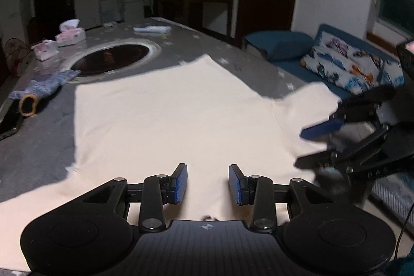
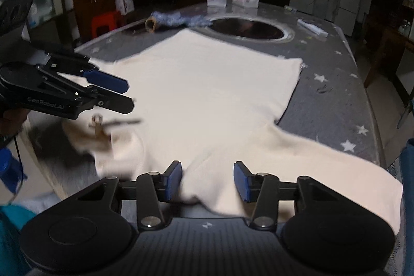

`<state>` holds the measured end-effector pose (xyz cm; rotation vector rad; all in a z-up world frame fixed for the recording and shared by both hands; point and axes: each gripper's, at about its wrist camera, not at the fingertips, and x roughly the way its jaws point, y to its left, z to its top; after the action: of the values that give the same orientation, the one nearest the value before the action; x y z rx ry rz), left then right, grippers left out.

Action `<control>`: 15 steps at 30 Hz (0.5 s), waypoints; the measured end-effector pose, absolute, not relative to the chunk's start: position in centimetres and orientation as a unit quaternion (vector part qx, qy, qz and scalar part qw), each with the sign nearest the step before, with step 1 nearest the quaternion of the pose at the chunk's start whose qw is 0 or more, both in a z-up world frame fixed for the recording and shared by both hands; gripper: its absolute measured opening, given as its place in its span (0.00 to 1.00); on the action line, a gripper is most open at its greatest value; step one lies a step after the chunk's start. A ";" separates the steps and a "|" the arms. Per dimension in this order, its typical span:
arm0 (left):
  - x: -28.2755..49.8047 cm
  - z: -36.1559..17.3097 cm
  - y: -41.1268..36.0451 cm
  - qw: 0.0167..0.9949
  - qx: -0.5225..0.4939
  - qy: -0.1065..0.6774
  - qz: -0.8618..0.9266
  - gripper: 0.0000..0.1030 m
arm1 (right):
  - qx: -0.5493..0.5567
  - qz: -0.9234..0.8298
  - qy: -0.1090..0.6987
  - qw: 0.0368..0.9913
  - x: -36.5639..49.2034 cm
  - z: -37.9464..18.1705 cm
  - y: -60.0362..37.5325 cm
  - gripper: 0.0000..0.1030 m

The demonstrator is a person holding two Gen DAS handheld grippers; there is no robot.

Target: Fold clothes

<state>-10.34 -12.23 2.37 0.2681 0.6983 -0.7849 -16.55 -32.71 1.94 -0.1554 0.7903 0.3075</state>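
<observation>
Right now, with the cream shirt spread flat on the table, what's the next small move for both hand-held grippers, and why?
Probably lower and close each one on the near edge of the cream shirt. The left hand-held gripper and the right hand-held gripper both hover with open jaws over that edge, cloth showing between the pads but not pinched, so nothing is held yet for a fold.

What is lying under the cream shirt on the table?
The cream shirt lies spread on a grey star-printed table cover, which shows all around it. Its far hem reaches the rim of the round dark opening. Whatever sits beneath the cloth itself is covered.
</observation>
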 end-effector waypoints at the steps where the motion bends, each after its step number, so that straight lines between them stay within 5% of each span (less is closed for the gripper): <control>1: -10.5 2.1 -12.3 0.854 0.133 0.334 -0.375 0.37 | -0.078 0.150 0.383 0.908 -16.7 2.0 -32.7 0.43; 15: -11.0 3.3 -12.4 0.852 0.144 0.319 -0.389 0.38 | -0.014 0.139 0.370 0.918 -17.8 3.0 -35.4 0.43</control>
<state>-10.98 -12.37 3.26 0.3031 0.6704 -0.8196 -17.84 -35.37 2.96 -0.0278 0.7614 0.2848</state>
